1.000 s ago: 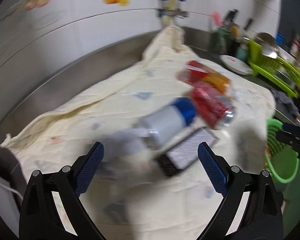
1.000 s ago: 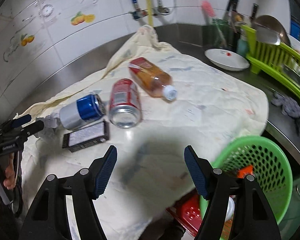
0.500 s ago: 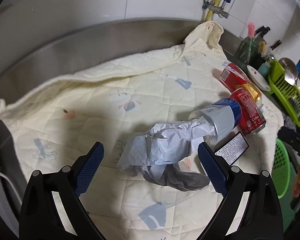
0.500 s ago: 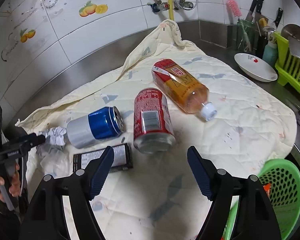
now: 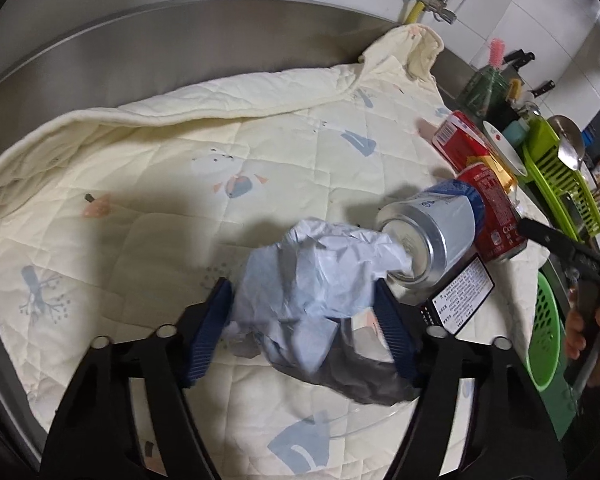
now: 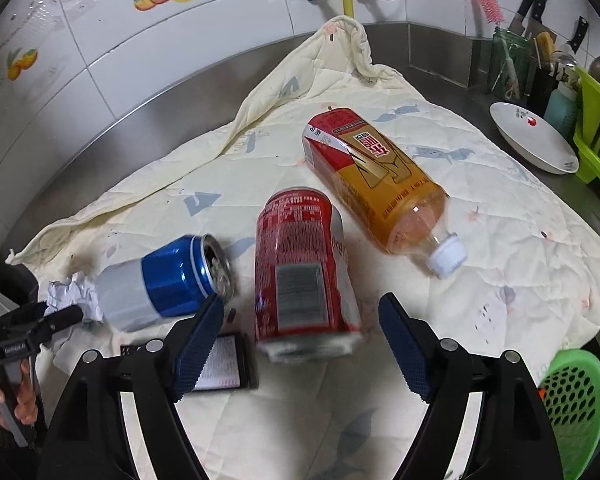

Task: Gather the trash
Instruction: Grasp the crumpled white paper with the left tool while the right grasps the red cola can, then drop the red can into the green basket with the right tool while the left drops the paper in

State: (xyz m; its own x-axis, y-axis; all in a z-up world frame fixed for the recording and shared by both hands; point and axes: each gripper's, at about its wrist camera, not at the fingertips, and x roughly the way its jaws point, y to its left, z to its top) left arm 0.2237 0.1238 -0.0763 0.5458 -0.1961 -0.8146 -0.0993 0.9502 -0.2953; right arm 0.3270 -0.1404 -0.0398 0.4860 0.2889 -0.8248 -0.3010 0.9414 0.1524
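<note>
Paper wad [image 5: 312,280] at 12 o'clock between spread left gripper [image 5: 304,336] pads, touching blue can [image 5: 432,236]. Squeeze wad only, lift away from can. Right gripper [image 6: 300,344] wide, empty, red can [image 6: 304,280] ahead.

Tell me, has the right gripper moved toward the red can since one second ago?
Yes. The right gripper has come forward over the quilt; the red can now lies between its fingers.

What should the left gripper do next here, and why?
Probably close. The left gripper is open with its jaws on either side of the crumpled paper, which lies on the quilted cloth against the blue can.
</note>
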